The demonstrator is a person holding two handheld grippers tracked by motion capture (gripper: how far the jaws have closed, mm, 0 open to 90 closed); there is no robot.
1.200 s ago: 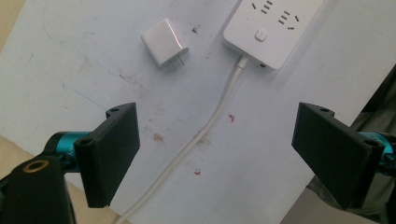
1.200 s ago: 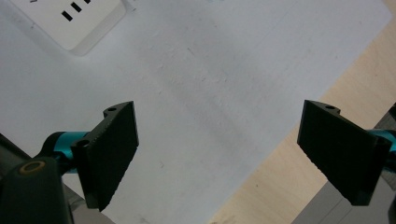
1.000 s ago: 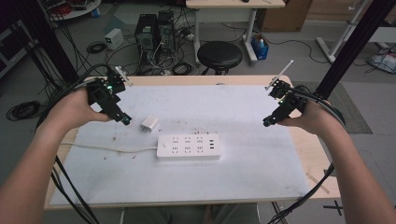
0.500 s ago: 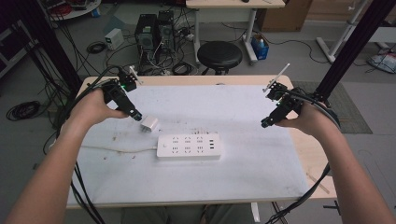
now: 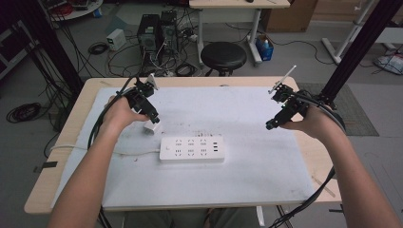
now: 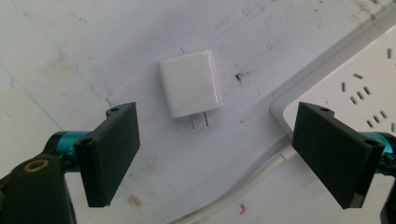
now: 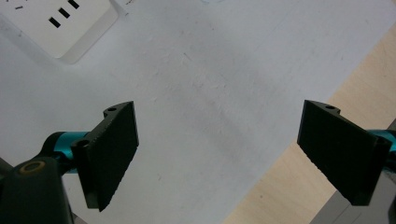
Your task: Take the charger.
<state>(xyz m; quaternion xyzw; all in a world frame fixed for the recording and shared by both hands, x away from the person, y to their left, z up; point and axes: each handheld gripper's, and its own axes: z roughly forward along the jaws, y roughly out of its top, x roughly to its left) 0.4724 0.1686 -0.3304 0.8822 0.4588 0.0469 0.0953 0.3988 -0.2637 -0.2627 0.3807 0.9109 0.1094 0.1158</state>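
A small white plug adapter (image 5: 152, 128) lies flat on the white mat, its two prongs showing in the left gripper view (image 6: 191, 88). My left gripper (image 5: 153, 118) hovers just above it, jaws wide open (image 6: 218, 156), the adapter a little beyond the gap. A white power strip (image 5: 191, 149) lies mid-table, its corner and cable (image 6: 243, 186) at the right of the left gripper view. My right gripper (image 5: 271, 124) hangs open (image 7: 218, 156) over bare mat to the right of the strip, whose end (image 7: 60, 23) shows at top left.
The white mat (image 5: 247, 171) covers most of the wooden table (image 5: 71, 123); the table's wood edge (image 7: 289, 186) lies under the right gripper. Behind the table stand a black stool (image 5: 223, 54), computer towers (image 5: 157, 28) and floor cables.
My left gripper has moved right and forward, from the table's left edge to just over the adapter. The right gripper has barely shifted.
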